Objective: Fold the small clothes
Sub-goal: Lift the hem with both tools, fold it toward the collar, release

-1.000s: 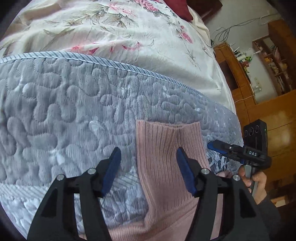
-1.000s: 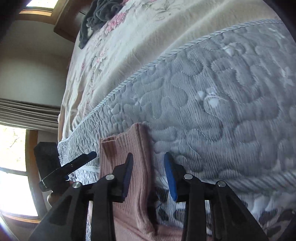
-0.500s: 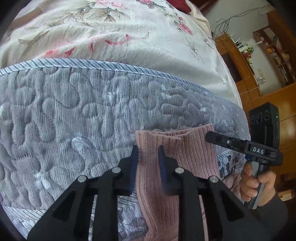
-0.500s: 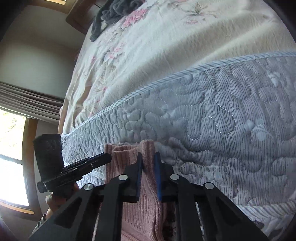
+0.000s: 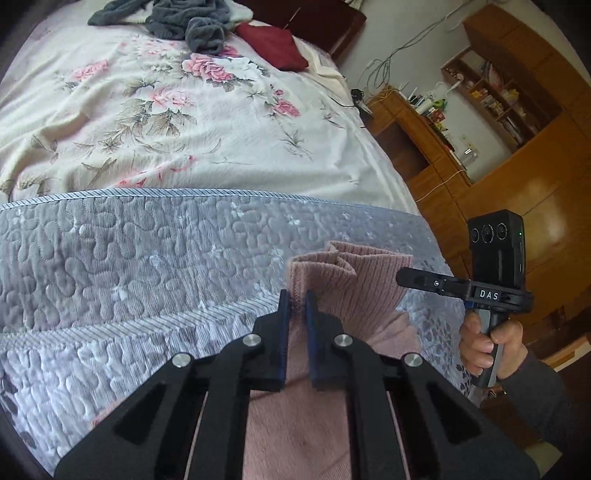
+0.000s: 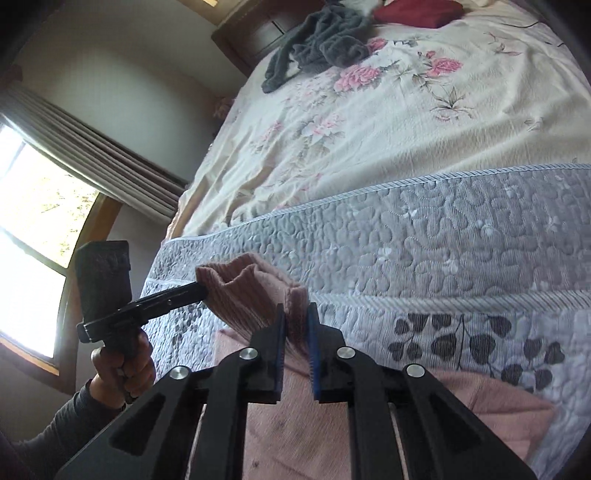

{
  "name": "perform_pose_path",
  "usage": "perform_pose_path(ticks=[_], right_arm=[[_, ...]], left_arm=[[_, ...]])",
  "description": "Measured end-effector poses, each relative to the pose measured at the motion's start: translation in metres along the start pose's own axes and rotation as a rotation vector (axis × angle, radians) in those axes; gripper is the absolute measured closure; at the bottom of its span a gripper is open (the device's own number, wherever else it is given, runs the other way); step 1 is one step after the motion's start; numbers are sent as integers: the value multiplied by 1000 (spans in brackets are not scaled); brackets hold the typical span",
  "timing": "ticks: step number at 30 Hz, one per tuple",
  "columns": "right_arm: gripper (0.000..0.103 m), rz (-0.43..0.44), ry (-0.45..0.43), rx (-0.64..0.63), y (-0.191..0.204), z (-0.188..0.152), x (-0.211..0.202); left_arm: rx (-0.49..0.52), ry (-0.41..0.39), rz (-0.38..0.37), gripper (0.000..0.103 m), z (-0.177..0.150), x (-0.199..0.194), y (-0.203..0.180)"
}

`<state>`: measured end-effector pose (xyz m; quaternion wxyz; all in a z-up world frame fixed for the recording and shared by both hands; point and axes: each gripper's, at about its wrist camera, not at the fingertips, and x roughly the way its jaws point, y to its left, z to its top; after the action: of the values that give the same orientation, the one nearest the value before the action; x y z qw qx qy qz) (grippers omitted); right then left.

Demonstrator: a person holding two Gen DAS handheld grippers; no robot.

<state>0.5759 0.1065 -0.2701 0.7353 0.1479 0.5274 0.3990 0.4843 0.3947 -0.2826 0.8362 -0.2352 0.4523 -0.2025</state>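
A pink ribbed knit garment (image 5: 354, 295) hangs lifted above the grey quilted bedspread (image 5: 147, 258). My left gripper (image 5: 294, 299) is shut on the left corner of its ribbed band. My right gripper (image 6: 295, 314) is shut on the band's right corner. The pink ribbed knit garment (image 6: 251, 291) sags between the two grips, and its body trails down under both grippers. The right gripper (image 5: 402, 276) shows at the right of the left wrist view, held by a hand (image 5: 487, 343). The left gripper (image 6: 201, 291) shows at the left of the right wrist view.
A floral cream sheet (image 5: 184, 122) covers the bed beyond the quilt. Dark grey clothes (image 5: 184, 22) and a red cushion (image 5: 273, 44) lie at the far end. Wooden shelves (image 5: 498, 96) stand to the right, a window (image 6: 29, 221) with curtains to the left.
Both grippers closed on the garment's ribbed band and raised it off the quilt. The cameras tilted up, showing more of the bed and room.
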Motion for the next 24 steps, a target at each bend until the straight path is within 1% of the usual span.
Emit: perform_pose_path(ticks=[2, 4, 7, 10, 13, 15, 16, 17, 18, 19, 20, 21, 22, 24], right_arm=[[93, 3, -4, -22, 11, -22, -14], [93, -18, 2, -46, 18, -48, -25], [93, -53, 33, -62, 24, -87, -30], [93, -97, 79, -86, 27, -124, -24], [93, -135, 124, -92, 25, -154, -14], [92, -158, 162, -81, 19, -172, -5], [89, -163, 192, -67, 14, -180, 1], [87, -173, 219, -59, 11, -187, 5], [84, -176, 231, -45, 8, -194, 5], [83, -164, 238, -20, 5, -198, 3], [82, -151, 232, 11, 2, -201, -1], [81, -132, 214, 48, -1, -203, -7], [77, -101, 193, 95, -5, -204, -14], [73, -48, 163, 195, -15, -206, -20]], left_arm=[[19, 5, -4, 97, -20, -14, -11], [27, 21, 2, 97, -44, -23, -18], [8, 55, 10, 97, -82, -29, -19], [-10, 97, 34, 97, -117, -25, -16], [-38, 151, 60, 97, -149, -14, -9], [-68, 205, 81, 98, -168, -4, -2], [-87, 226, 102, 98, -176, -1, 2], [-116, 246, 114, 94, -184, 1, 8], [-141, 258, 118, 93, -191, 0, 12], [-161, 249, 120, 93, -197, -4, 14], [-187, 233, 97, 93, -201, -9, 15], [-216, 214, 60, 90, -203, -14, 16], [-239, 198, 33, 87, -204, -17, 15], [-270, 178, 3, 68, -202, -15, 12]])
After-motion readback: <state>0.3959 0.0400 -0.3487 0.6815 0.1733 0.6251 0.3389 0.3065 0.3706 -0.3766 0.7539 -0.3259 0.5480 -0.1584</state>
